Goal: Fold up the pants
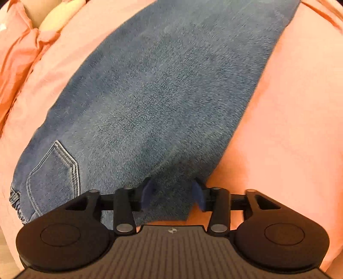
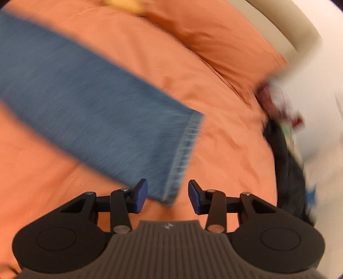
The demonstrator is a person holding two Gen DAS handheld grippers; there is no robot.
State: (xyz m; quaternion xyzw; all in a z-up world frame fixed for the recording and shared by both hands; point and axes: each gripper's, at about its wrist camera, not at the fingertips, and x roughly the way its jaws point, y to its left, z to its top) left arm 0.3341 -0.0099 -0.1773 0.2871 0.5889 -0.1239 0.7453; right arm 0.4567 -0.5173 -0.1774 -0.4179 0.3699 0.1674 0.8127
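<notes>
Blue denim pants (image 1: 163,103) lie flat on an orange bedsheet (image 1: 289,128). A back pocket (image 1: 55,171) and the gathered waistband show at the lower left. My left gripper (image 1: 173,194) points down over the pants' near edge. It is open, and denim lies under and between its blue pads (image 1: 148,193). The right wrist view is blurred. In it one pant leg (image 2: 90,103) runs from the left to its stitched hem (image 2: 184,150). My right gripper (image 2: 168,196) is open, and the hem's near corner lies between its blue pads (image 2: 141,196), which do not press on it.
Orange pillows (image 1: 19,53) and a yellow item (image 1: 60,17) lie at the far left. In the right wrist view another orange pillow (image 2: 214,49) sits at the upper right. A dark bundle (image 2: 287,171) and blurred clutter lie past the bed's right edge.
</notes>
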